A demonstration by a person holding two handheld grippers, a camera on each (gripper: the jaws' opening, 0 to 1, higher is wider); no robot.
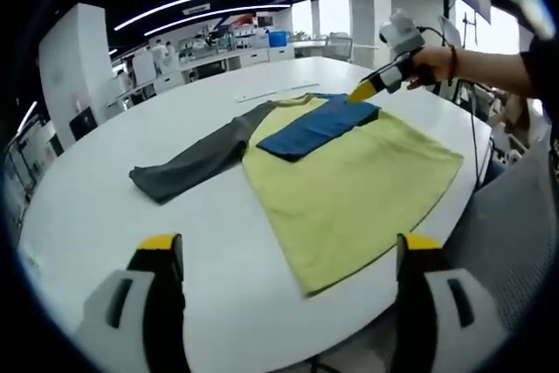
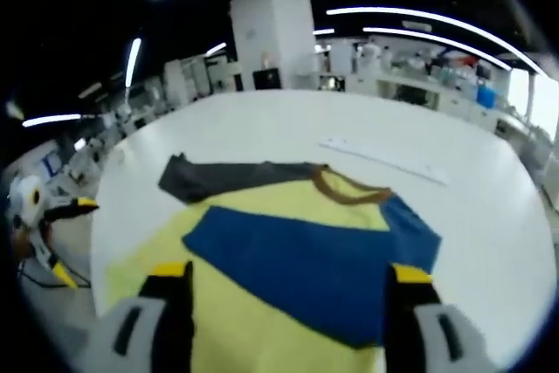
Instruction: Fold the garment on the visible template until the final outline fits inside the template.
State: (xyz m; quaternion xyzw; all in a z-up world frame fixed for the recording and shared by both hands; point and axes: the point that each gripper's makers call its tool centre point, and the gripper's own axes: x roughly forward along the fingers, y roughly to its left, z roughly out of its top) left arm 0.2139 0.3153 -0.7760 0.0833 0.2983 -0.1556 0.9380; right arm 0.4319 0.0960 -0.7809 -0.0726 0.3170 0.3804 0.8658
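A yellow shirt (image 1: 358, 185) lies flat on the white round table (image 1: 96, 216). Its grey sleeve (image 1: 196, 162) stretches out to the left, and its blue sleeve (image 1: 316, 126) is folded across the chest. My left gripper (image 1: 288, 251) stands open over the bare table, short of the shirt's hem. A hand holds my right gripper (image 1: 369, 87) at the shoulder of the blue sleeve. In the right gripper view its jaws (image 2: 288, 277) stand open just above the blue sleeve (image 2: 297, 255), with the brown collar (image 2: 349, 186) and grey sleeve (image 2: 223, 177) beyond.
A thin white strip (image 2: 384, 160) lies on the table beyond the collar, also visible as the white strip (image 1: 266, 92). The left gripper (image 2: 73, 240) shows off the table's edge. Desks, pillars and people stand far behind.
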